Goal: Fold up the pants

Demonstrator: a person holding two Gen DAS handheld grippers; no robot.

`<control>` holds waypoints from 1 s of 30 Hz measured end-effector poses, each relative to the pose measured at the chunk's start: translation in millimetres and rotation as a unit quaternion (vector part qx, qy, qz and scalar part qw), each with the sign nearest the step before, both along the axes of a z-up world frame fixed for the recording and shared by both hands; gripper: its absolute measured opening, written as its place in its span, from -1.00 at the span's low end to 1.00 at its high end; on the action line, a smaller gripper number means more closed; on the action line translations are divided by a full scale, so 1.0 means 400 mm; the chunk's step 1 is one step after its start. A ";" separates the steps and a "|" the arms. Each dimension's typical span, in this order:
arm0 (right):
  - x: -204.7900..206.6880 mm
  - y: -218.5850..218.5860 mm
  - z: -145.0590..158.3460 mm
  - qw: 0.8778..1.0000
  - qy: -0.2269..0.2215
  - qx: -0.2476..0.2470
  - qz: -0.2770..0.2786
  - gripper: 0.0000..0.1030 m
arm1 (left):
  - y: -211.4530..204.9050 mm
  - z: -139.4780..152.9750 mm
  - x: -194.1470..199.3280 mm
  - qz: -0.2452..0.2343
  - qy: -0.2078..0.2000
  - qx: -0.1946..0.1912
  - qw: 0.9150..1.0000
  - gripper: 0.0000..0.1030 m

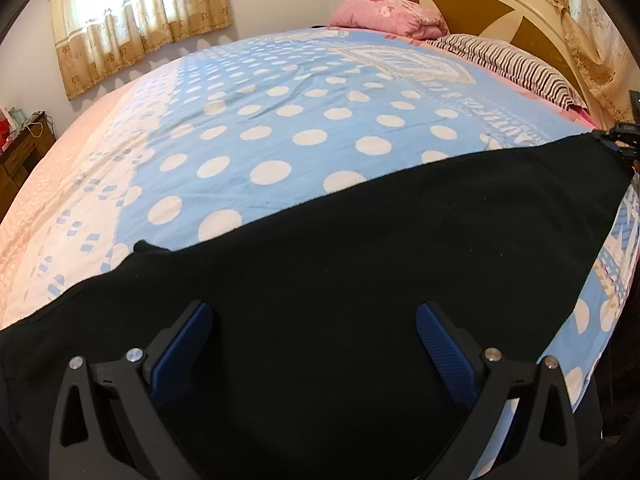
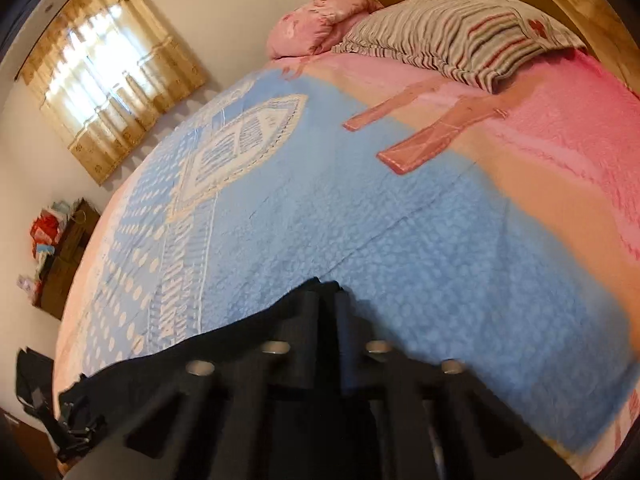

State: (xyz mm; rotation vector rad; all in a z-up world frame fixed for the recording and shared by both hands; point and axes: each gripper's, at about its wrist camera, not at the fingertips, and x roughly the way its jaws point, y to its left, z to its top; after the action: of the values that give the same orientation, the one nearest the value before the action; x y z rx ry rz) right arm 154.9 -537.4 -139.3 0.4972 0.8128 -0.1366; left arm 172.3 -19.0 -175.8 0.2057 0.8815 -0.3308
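- The black pants point(image 1: 360, 248) lie spread on the bed point(image 1: 280, 128), directly under and ahead of the left hand-held gripper point(image 1: 314, 320); the cloth runs as a broad dark band from that gripper's left across to its far right.
- The left hand-held gripper is released: its two blue-padded fingers point(image 1: 444, 344) stand wide apart above the fabric, with nothing between them. Whether the tips touch the cloth cannot be told.
- At the band's far right end, the right hand-held gripper point(image 1: 618, 140) meets the corner of the pants.
- In the right wrist view, the right hand-held gripper point(image 2: 326, 300) is clenched on the pants point(image 2: 224, 344), its fingers pressed together with a fold of the black edge pinched at the tips.
- From there the fabric trails to this gripper's left and down; the polka-dot bedspread point(image 2: 360, 208) lies beyond the tips.
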 end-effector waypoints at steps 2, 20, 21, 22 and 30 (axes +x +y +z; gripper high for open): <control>-0.003 0.009 0.019 1.000 -0.015 -0.008 0.004 -0.91 | -0.002 0.000 0.000 0.001 0.001 0.000 1.000 1.00; -0.133 -0.038 0.030 1.000 -0.012 0.014 -0.010 -0.13 | -0.007 0.004 -0.023 -0.010 0.002 -0.007 1.000 1.00; -0.139 -0.038 0.021 1.000 -0.004 0.026 -0.006 -0.13 | -0.008 0.004 -0.024 -0.010 0.001 -0.007 1.000 1.00; -0.147 -0.037 0.012 0.999 -0.003 0.033 0.000 -0.13 | -0.007 0.003 -0.025 -0.010 0.001 -0.008 1.000 1.00; -0.099 0.003 -0.004 0.999 0.010 0.018 0.038 -0.13 | 0.004 0.009 -0.030 -0.002 0.001 -0.010 1.000 1.00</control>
State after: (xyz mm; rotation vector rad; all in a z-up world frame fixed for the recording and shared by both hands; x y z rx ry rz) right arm 115.3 -536.4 -140.9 0.4980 0.8532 -0.0575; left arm 160.3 -17.6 -172.3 0.1890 0.8804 -0.3435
